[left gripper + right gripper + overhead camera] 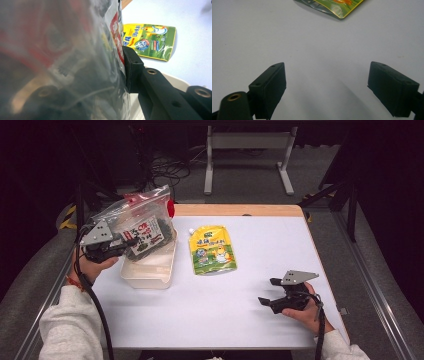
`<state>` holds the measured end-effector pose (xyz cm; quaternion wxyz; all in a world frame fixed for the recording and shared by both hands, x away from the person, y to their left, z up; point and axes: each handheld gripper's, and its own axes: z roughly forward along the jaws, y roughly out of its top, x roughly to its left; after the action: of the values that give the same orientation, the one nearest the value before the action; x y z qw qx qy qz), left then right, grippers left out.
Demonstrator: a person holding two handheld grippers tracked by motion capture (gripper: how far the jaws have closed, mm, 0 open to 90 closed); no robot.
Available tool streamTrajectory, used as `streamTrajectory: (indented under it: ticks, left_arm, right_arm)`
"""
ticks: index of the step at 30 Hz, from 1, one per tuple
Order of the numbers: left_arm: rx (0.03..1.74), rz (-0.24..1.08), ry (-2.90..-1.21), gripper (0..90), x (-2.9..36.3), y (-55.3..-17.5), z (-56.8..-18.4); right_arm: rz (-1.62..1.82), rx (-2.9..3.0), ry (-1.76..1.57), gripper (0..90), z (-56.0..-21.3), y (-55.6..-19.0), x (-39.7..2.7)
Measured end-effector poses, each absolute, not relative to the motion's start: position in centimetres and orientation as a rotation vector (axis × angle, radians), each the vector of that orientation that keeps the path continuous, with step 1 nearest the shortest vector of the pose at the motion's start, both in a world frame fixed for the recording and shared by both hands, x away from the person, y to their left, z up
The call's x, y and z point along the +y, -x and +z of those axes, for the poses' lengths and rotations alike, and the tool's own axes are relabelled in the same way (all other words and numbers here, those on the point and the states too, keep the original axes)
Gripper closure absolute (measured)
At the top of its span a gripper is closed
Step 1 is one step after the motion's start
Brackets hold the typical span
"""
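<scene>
Two grippers in play, we note them fast: left gripper (131, 241) clamps a clear zip bag (142, 222) with dark printed packets inside, holding it up just over the white tray (148, 276) at the table's left side; in the left gripper view one black pad presses straight on the plastic, the other jaw hidden behind the bag (62, 60). Right gripper (266, 291) rests near the table's right front, jaws spread wide with nothing between them, bare white table (319, 37) ahead. Yellow-green pouch (212, 250) lies flat mid-table, just beside the tray, untouched.

We judge the step as carrying the bag to or from the tray; we can't tell which. Bag bottom looks close to the tray's far rim, touching or not is unclear. Next move, as we see it: keep the pinch firm since the plastic is slippery and floppy, steer the sagging bottom clear of the rim. Right gripper looks free to go for the pouch
</scene>
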<state>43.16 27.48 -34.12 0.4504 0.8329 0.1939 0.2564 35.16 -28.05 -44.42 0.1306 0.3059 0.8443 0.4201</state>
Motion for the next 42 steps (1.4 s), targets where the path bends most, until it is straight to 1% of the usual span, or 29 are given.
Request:
streamTrajectory:
  ticks: [11,14,20,24,32,35,38,41,42]
  left_arm:
    - [0.501,0.612,-2.111,75.0,26.9,-43.7,-34.5]
    - [0.492,0.622,-2.179,75.2,25.9,-44.0,-35.0]
    - [0.528,0.594,-2.095,75.2,27.2,-44.1,-36.2]
    - [0.518,0.625,-2.119,75.3,26.7,-43.9,-36.2]
    - [0.543,0.615,-2.102,75.2,26.8,-44.0,-36.3]
    - [0.571,0.627,-2.085,73.9,26.8,-43.9,-36.4]
    - [0.559,0.638,-2.082,73.0,26.6,-43.7,-36.4]
    - [0.575,0.649,-2.074,70.7,26.5,-43.5,-36.4]
    - [0.592,0.671,-2.069,68.1,26.5,-43.5,-36.4]
  right_arm:
    - [1.206,2.467,-0.878,14.9,-44.5,-35.2,-27.5]
    - [1.199,2.473,-0.877,14.9,-44.5,-35.3,-27.2]
    - [1.197,2.479,-0.870,15.2,-44.5,-35.3,-27.1]
    - [1.198,2.483,-0.876,15.2,-44.6,-35.4,-27.0]
    - [1.200,2.479,-0.870,15.2,-44.5,-35.4,-26.9]
    - [1.202,2.466,-0.884,15.5,-44.5,-35.5,-27.0]
    - [1.194,2.461,-0.889,15.8,-44.5,-35.6,-27.1]
    - [1.184,2.459,-0.898,15.9,-44.5,-35.7,-27.2]
    - [1.183,2.459,-0.897,15.9,-44.6,-35.7,-27.2]
